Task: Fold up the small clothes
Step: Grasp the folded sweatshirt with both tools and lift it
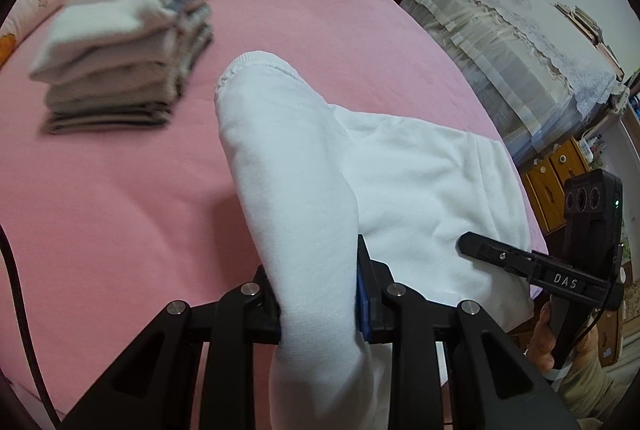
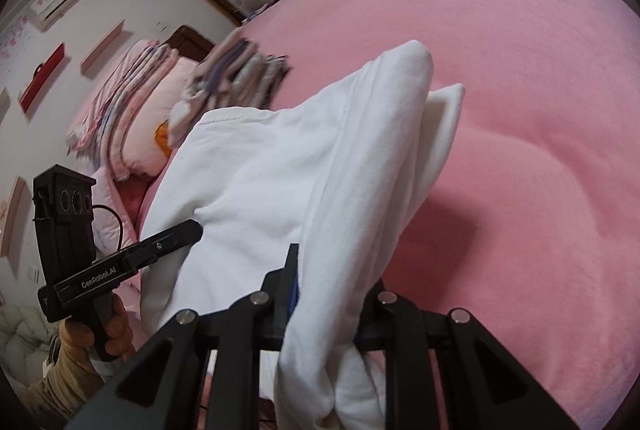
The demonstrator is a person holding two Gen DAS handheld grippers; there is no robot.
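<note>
A white garment is held above the pink bed by both grippers. My left gripper is shut on one bunched end of it; a sleeve-like part with a ribbed cuff sticks up ahead. My right gripper is shut on the other end of the white garment, which drapes over its fingers. The right gripper also shows in the left wrist view, and the left gripper in the right wrist view, each with its tip at the cloth.
A stack of folded clothes sits on the bed at the far left, also in the right wrist view. Pillows and a folded quilt lie at the bed's head. Covered storage boxes and a wooden cabinet stand beside the bed.
</note>
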